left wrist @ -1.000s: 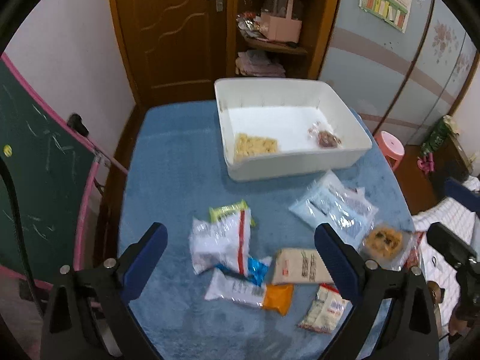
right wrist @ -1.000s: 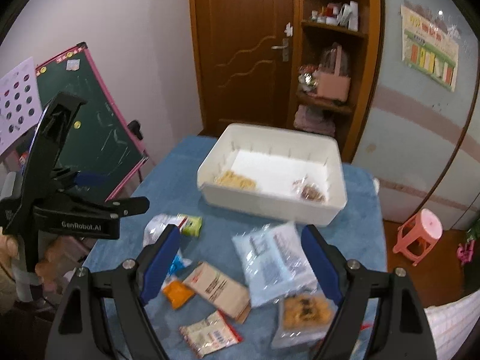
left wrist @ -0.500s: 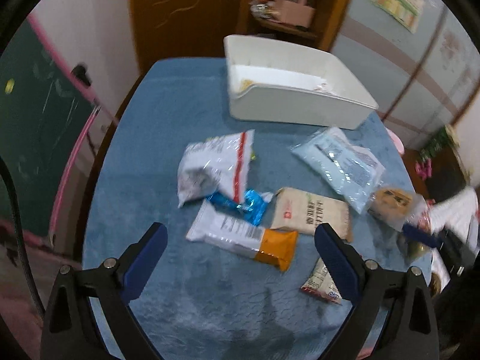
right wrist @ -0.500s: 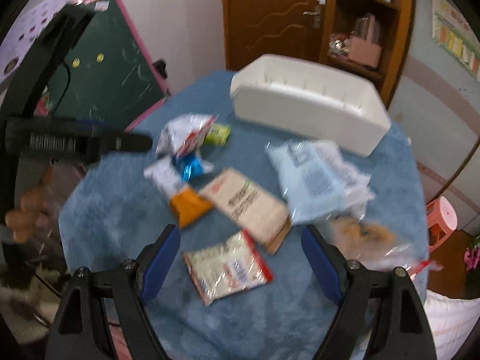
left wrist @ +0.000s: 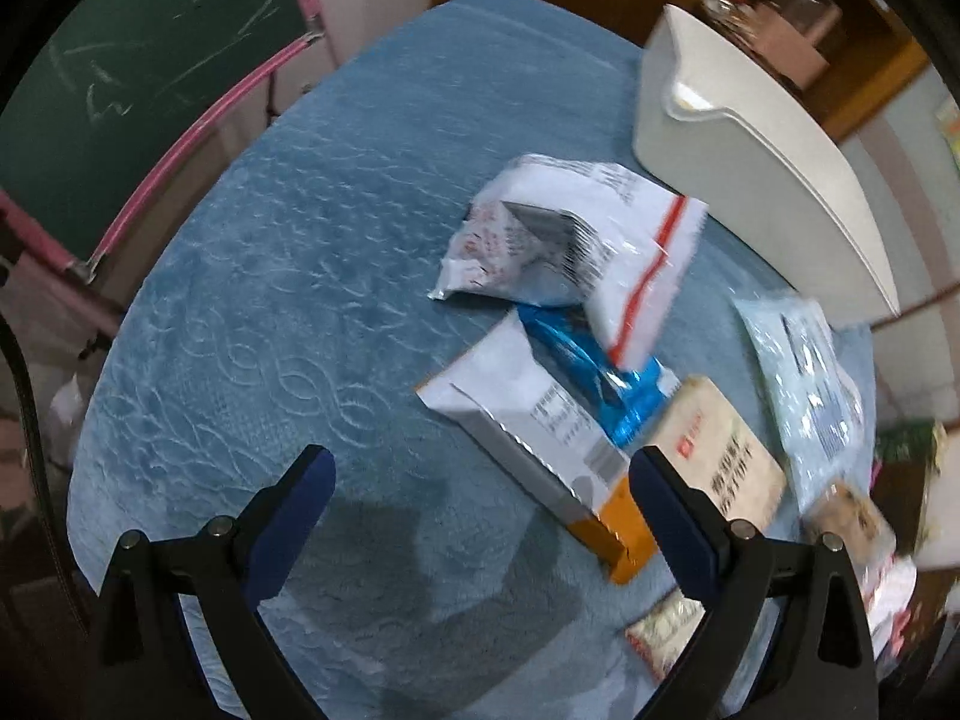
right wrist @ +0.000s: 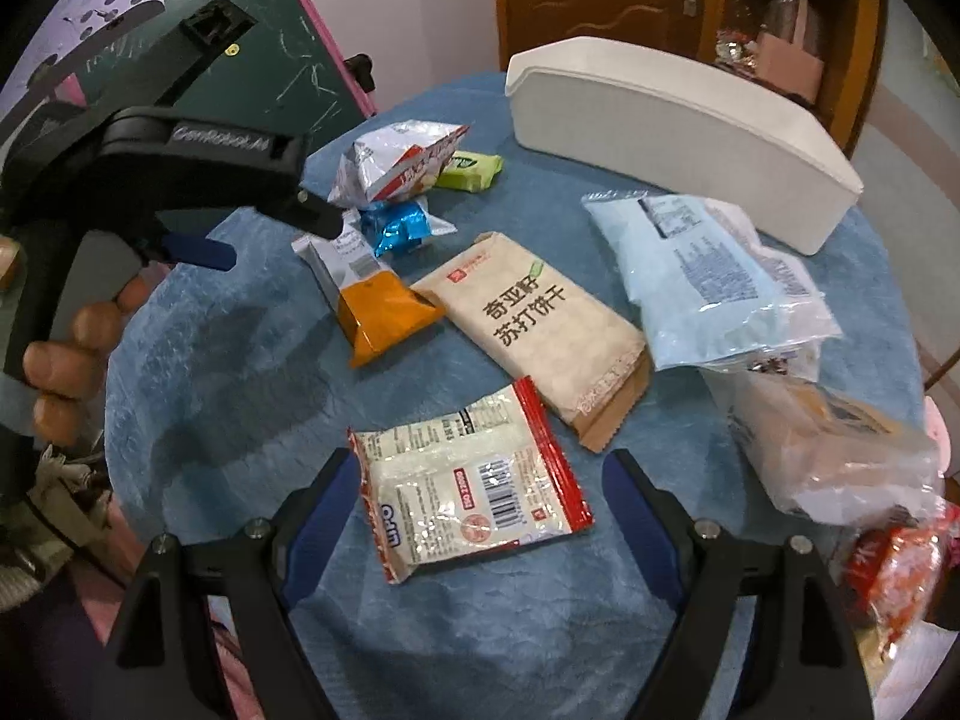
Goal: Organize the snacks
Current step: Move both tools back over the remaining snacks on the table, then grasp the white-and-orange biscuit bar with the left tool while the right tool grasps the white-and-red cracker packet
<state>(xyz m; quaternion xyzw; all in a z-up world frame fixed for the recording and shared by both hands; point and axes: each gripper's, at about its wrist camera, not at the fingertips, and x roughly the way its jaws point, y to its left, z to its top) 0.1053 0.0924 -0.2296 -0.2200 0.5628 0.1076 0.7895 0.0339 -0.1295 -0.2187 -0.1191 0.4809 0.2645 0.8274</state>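
A: Jaw status, both sides?

B: My right gripper (right wrist: pixel 474 501) was spread wide, nothing pinched. It hung low over the blue textured cloth on the table (right wrist: pixel 252 360), fingers either side of the flat clear packet with red edges and a barcode (right wrist: pixel 468 489). Pads looked clear of it, though the left pad sat just beside its edge.

A: Left?

B: My left gripper (left wrist: pixel 480 498) was spread too, empty. Bare cloth between the fingers. The white pouch with an orange end (left wrist: pixel 540 450) lay just inside my right finger (left wrist: pixel 672 510); touching or not, couldn't tell.

A: Where was the rest?

B: All loose on the cloth. The beige cracker pack with dark print (right wrist: pixel 534 327) lay beyond the red-edged packet. The pale blue plastic bag (right wrist: pixel 714 282) was right of it. The crumpled silver-and-white bag with a red stripe (left wrist: pixel 570 246) partly covered a shiny blue wrapper (left wrist: pixel 594 378). A small green packet (right wrist: pixel 471 171) was behind them.

A: Bin?

B: The white rectangular plastic tub (right wrist: pixel 672 126) stood at the far edge. From this angle its inside was hidden.
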